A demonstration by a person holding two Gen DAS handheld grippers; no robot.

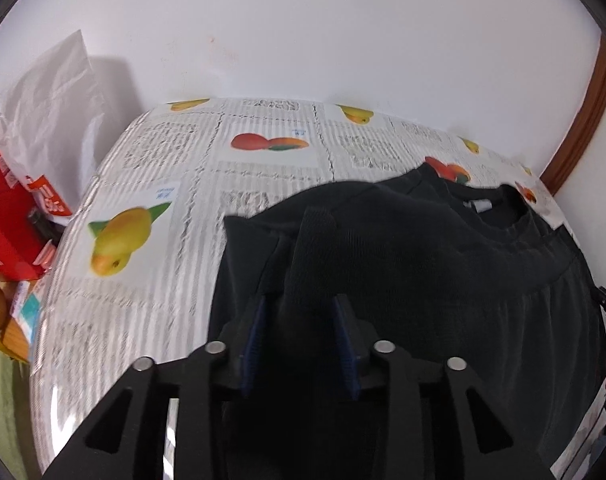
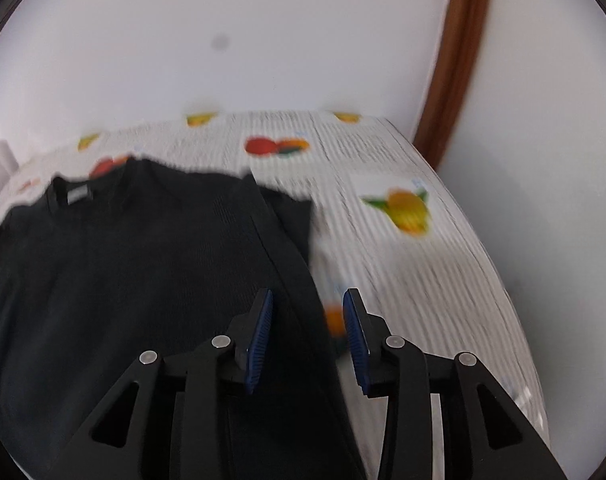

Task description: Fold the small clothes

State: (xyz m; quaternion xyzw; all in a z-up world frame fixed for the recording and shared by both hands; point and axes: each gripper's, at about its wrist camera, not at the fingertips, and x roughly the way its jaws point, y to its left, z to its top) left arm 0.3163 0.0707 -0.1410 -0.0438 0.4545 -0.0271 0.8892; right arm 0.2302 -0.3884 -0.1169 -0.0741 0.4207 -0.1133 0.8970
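Through my left wrist camera, the left gripper has a ridge of the black shirt standing up between its blue pads; the jaws look drawn in on that fabric, though I can't confirm from here how firmly they pinch it. The shirt lies spread on the mango-print tablecloth, collar toward the far wall, with its near-left sleeve area bunched where I hold it. I read this grip as the start of folding that side inward over the body. A red box and a white bag sit off the table's left edge, well clear of the work. Switching to my right wrist camera, the right gripper hangs over the shirt's right edge with its jaws parted and nothing between them; its left pad is over dark cloth and its right pad over bare tablecloth, so it straddles the hem line. That placement suits a grab on the matching side, I think, so both edges can be lifted together. The picture is smeared with motion, so exact height above the cloth is unclear. The brown door frame stands beyond the table corner.
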